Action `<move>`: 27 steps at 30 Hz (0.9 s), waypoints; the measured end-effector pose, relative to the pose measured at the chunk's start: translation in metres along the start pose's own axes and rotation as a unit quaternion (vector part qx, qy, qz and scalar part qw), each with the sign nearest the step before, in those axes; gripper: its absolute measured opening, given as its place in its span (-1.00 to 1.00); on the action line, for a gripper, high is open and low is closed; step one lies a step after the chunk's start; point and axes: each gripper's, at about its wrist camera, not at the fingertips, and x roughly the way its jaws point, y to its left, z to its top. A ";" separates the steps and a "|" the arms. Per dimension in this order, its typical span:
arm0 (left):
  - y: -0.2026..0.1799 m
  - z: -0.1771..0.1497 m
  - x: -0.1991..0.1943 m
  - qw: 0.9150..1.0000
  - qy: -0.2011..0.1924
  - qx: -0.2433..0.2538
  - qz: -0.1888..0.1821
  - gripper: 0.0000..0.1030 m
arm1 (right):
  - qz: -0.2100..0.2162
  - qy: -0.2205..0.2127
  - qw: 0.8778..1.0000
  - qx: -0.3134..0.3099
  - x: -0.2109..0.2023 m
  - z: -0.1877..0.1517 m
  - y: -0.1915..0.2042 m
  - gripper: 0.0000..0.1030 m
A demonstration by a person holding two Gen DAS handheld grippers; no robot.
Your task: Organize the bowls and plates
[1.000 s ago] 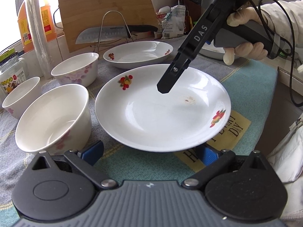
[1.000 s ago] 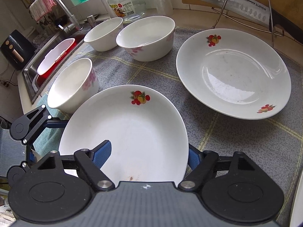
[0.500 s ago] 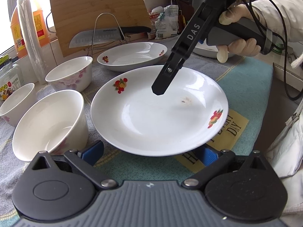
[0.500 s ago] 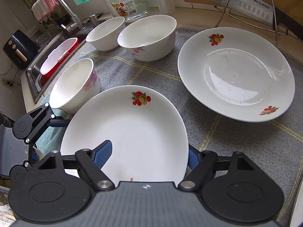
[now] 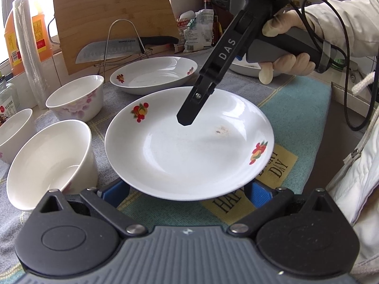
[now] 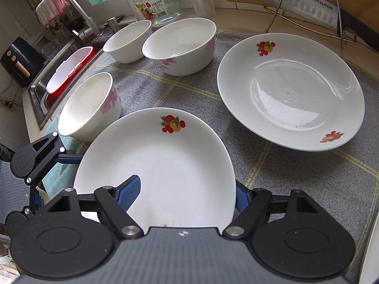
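Front and centre, the near plate [image 5: 189,151] sits on the checked cloth [image 6: 284,177], fruit prints on its rim. The right gripper [image 6: 187,191] straddles that rim, half-wide: one blue pad above the plate's well, the other outside the edge, neither visibly pinching. The left gripper [image 5: 187,193] stands wide, its tips tucked under the near rim; contact I cannot tell. Beyond lies a second plate [image 6: 291,90], so two plates, plus three bowls: one [image 6: 90,106] beside the near plate, two [image 6: 180,45] [image 6: 128,40] further back. One knife [image 6: 296,2] rests behind.
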 end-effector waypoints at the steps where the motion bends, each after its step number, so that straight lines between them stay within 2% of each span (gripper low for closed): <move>1: 0.001 0.000 0.000 1.000 0.000 -0.005 -0.005 0.97 | 0.002 0.001 1.000 -0.001 0.000 0.000 -0.001 0.63; 13: 0.004 0.001 0.000 0.999 -0.007 -0.025 -0.037 0.96 | 0.016 0.006 1.000 -0.015 0.000 0.004 -0.009 0.64; 27: 0.001 0.003 0.007 0.999 -0.003 -0.023 -0.030 0.97 | 0.015 0.017 0.999 -0.030 0.002 0.006 -0.008 0.67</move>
